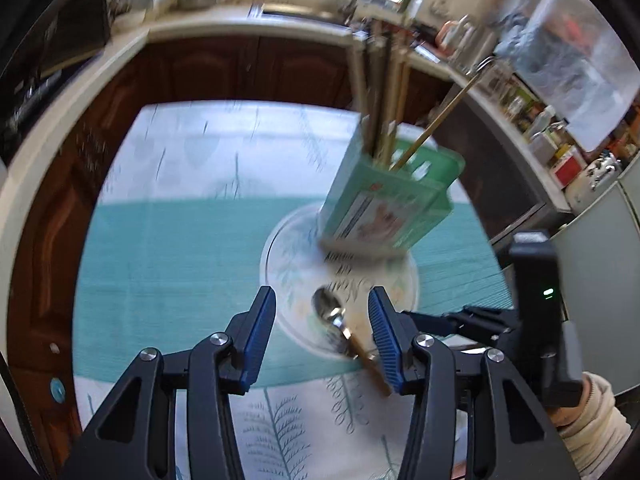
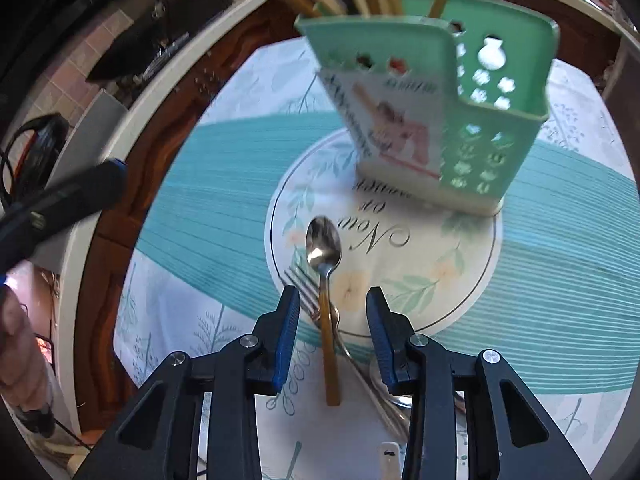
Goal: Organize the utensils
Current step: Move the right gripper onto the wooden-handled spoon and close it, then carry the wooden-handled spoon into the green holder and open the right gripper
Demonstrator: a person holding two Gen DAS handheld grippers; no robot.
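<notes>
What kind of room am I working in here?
Most likely a home kitchen. Wooden cabinets run under a pale countertop, jars and bottles crowd a side shelf, and a green utensil holder with chopsticks stands on a cloth-covered table.
</notes>
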